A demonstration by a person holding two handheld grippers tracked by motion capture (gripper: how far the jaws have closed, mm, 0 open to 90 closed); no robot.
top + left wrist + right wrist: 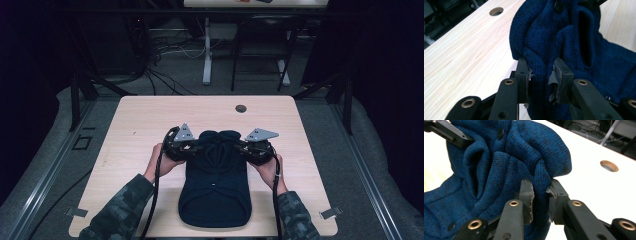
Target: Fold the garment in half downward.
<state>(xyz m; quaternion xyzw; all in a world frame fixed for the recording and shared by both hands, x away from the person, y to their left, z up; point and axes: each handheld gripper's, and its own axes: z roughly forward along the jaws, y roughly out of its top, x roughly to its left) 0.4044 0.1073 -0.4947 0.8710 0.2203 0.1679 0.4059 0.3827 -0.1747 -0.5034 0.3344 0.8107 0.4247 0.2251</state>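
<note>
A dark blue knitted garment (215,192) with dark buttons lies folded lengthwise on the pale wooden table (145,120). Its far end is bunched up and lifted between the two grippers. My left gripper (197,148) pinches a thick fold on the garment's left side; in the left gripper view the jaws (540,68) press on the knit (574,37). My right gripper (240,147) pinches the matching fold on the right side, its jaws (540,188) closed on the fabric (499,170). The left gripper's jaw (449,132) is at the far side of the bunch.
A round cable hole (241,108) sits near the table's far edge, also visible as the hole (496,11) and the hole (609,166). Beyond the table are a white desk leg (207,50), floor cables and dark stands. Bare tabletop lies left, right and beyond the garment.
</note>
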